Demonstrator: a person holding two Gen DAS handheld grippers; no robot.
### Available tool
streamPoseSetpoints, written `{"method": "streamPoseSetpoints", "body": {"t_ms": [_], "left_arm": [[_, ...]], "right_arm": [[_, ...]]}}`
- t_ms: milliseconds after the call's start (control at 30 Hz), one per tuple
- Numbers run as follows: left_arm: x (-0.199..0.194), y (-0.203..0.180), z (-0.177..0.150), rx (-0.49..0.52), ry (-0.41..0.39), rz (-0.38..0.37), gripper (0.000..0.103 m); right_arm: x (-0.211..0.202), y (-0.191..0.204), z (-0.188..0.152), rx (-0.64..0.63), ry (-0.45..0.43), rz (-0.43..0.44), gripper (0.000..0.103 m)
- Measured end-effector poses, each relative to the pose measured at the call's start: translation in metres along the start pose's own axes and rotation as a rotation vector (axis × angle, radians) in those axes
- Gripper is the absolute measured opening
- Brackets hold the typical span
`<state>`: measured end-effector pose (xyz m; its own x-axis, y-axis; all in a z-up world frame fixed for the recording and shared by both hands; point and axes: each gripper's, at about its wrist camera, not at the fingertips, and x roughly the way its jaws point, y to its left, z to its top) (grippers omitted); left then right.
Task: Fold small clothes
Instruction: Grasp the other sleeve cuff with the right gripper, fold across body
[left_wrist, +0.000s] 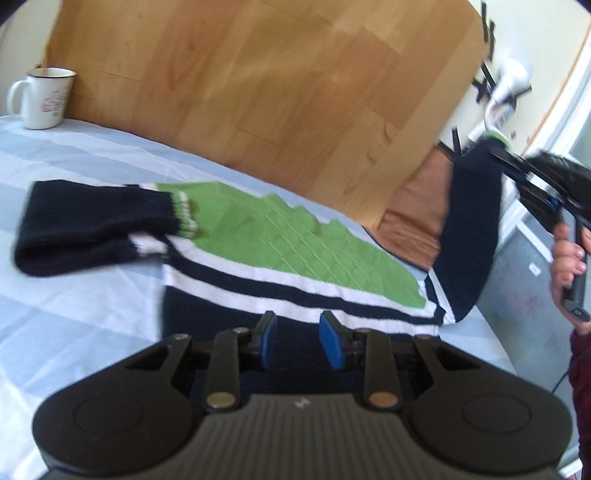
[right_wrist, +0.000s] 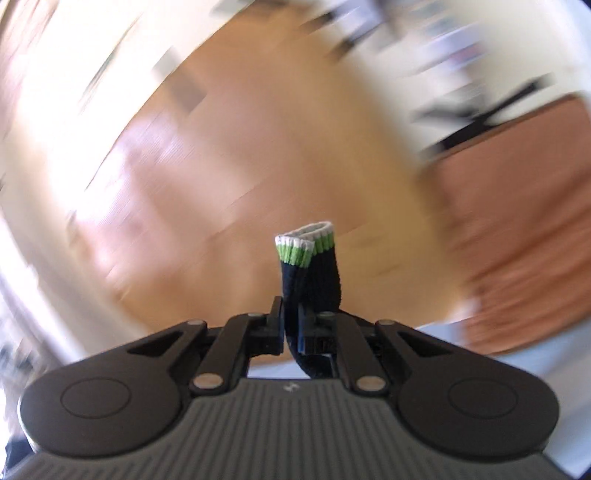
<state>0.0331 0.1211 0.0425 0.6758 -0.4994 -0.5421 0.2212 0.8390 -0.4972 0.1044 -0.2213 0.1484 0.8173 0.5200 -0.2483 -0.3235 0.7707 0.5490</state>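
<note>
A small knitted sweater (left_wrist: 280, 251), green with white and navy stripes, lies flat on the light blue striped bed cover (left_wrist: 74, 325). One navy sleeve (left_wrist: 85, 225) is folded across at the left. My left gripper (left_wrist: 299, 328) hovers over the navy hem, its blue pads (left_wrist: 330, 343) apart with nothing pinched between them. At the right, my right gripper (left_wrist: 493, 146) holds the other navy sleeve (left_wrist: 469, 229) lifted off the bed. In the right wrist view the gripper (right_wrist: 291, 317) is shut on that sleeve, and its green and white cuff (right_wrist: 306, 240) sticks out past the fingers.
A white enamel mug (left_wrist: 40, 98) stands on the bed at the far left. Beyond the bed is wooden floor (left_wrist: 258, 85) with an orange-brown cloth (left_wrist: 417, 221) and a white object (left_wrist: 509, 81) among black tape marks. A person's hand (left_wrist: 565, 254) grips the right handle.
</note>
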Motion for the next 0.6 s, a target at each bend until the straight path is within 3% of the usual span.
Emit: {"method": "streamPoseSetpoints", "body": {"t_ms": [167,333,433,600], "left_arm": [[-0.023,0.025,0.001,-0.049,-0.035,0.034,0.027],[-0.027,0.041,0.0,-0.08,-0.037,0.053,0.027],[-0.022,0.043,-0.002,-0.083,-0.028,0.049,0.027],[-0.014,0.034,-0.004,-0.065,-0.012,0.031,0.027]], "right_arm": [[0.07,0.029,-0.066,-0.029,0.191,0.061,0.009],[0.098,0.011,-0.096,0.023,0.277,0.013,0.009],[0.091,0.002,-0.088,0.055,0.264,0.0,0.009],[0.065,0.004,-0.053,0.068,0.132,0.031,0.009]]}}
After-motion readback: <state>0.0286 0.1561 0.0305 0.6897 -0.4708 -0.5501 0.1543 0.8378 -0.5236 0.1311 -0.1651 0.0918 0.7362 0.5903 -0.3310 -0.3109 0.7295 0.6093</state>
